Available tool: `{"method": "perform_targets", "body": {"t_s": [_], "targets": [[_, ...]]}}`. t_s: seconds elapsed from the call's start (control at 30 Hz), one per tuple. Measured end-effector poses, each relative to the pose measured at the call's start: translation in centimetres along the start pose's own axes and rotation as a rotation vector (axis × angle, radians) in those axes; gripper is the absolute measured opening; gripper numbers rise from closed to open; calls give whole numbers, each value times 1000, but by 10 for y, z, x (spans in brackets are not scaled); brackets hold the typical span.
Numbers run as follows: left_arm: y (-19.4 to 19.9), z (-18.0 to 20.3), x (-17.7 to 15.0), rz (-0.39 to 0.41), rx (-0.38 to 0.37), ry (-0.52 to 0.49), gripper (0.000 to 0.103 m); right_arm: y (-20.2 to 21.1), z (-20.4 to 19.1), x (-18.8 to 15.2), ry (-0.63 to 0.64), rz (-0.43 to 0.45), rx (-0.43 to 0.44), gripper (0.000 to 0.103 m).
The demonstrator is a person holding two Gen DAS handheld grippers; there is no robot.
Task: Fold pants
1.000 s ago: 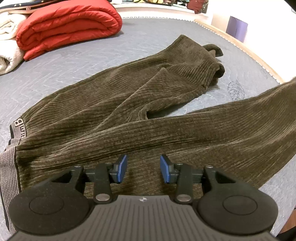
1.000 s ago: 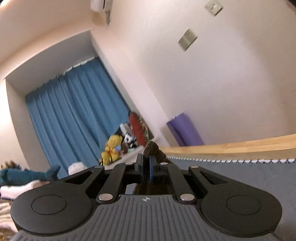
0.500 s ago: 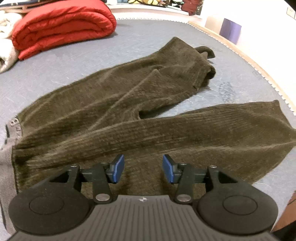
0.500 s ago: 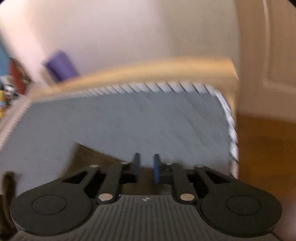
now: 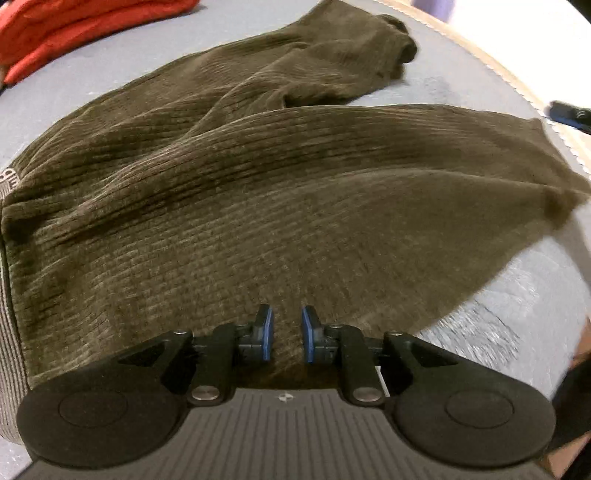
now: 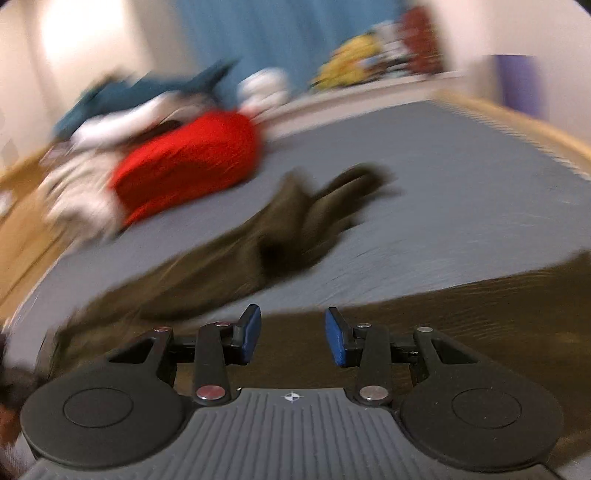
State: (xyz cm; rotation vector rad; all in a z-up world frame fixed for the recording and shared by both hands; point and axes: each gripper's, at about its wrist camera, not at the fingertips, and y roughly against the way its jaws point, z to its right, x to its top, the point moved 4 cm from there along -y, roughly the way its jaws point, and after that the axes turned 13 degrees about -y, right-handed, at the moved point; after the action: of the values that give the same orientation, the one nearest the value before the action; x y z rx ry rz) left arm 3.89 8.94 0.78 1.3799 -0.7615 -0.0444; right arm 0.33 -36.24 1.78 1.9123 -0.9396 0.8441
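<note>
Dark olive corduroy pants (image 5: 258,192) lie spread on a grey bed, waistband at the left, both legs running right. My left gripper (image 5: 283,338) hovers low over the near leg, jaws partly closed with a narrow gap, nothing between them. My right gripper (image 6: 291,336) is open and empty over the near leg's cloth (image 6: 480,314). The far leg (image 6: 295,229) shows blurred in the right wrist view. A bit of the right gripper (image 5: 569,114) shows at the left wrist view's right edge.
A folded red quilt (image 5: 74,26) lies at the far left of the bed and also shows in the right wrist view (image 6: 192,162). Plush toys (image 6: 354,70) and blue curtains stand behind. The wooden bed edge (image 5: 498,62) runs along the right.
My right gripper let go of the leg end, opened, and swung round to face the bed. The near leg now lies flat. My left gripper dropped lower and its jaws narrowed.
</note>
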Motion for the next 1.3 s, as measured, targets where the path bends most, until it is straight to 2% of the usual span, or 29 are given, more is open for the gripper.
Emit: {"method": "perform_targets", "body": {"t_s": [0.03, 0.13, 0.2, 0.27, 0.33, 0.37, 0.4, 0.47, 0.57, 0.73, 0.77, 0.8, 0.83, 0.87, 0.9, 0.93, 1.0, 1.1, 1.17, 1.23, 1.27, 1.3], "targets": [[8, -7, -3, 11, -2, 36, 21, -3, -19, -10, 64, -34, 33, 41], [43, -39, -13, 104, 62, 149, 27, -7, -66, -26, 232, -99, 102, 41], [67, -69, -23, 174, 116, 269, 48, -9, -92, -48, 331, -136, 143, 41], [87, -102, -39, 226, 186, 406, 56, -11, -114, -71, 461, -171, 183, 41], [97, -129, -56, 237, 244, 507, 63, -19, -130, -91, 583, -213, 213, 41], [98, -140, -62, 229, 265, 539, 76, -22, -135, -99, 625, -230, 227, 42], [96, -150, -69, 212, 283, 566, 81, -26, -142, -109, 666, -245, 238, 43], [87, -157, -77, 170, 291, 576, 82, -28, -151, -127, 748, -265, 243, 52], [68, -163, -85, 109, 299, 574, 82, -34, -158, -145, 847, -302, 257, 55], [50, -162, -88, 114, 210, 553, 82, -46, -154, -164, 944, -346, 212, 55], [46, -160, -88, 108, 212, 536, 76, -46, -153, -164, 943, -342, 213, 55], [39, -161, -86, 102, 213, 512, 60, -46, -153, -162, 935, -341, 216, 55], [38, -159, -85, 106, 202, 492, 53, -48, -153, -160, 929, -339, 214, 48], [39, -156, -84, 111, 201, 471, 42, -48, -154, -160, 932, -339, 215, 27], [43, -154, -86, 112, 200, 460, 35, -51, -156, -158, 940, -346, 225, 18], [51, -152, -87, 118, 191, 459, 33, -52, -159, -159, 954, -343, 237, 11], [76, -149, -85, 159, 182, 459, 28, -48, -160, -159, 987, -334, 268, 8], [112, -145, -89, 200, 210, 453, 27, -21, -168, -145, 970, -332, 374, 7], [120, -141, -94, 180, 212, 440, 28, -6, -170, -141, 984, -358, 417, 7], [110, -135, -101, 99, 205, 400, 32, 5, -168, -146, 1009, -405, 454, 7], [104, -131, -103, 56, 223, 373, 37, 6, -167, -148, 1007, -425, 456, 8], [97, -129, -104, 9, 279, 347, 44, 3, -165, -152, 1003, -452, 438, 8]]}}
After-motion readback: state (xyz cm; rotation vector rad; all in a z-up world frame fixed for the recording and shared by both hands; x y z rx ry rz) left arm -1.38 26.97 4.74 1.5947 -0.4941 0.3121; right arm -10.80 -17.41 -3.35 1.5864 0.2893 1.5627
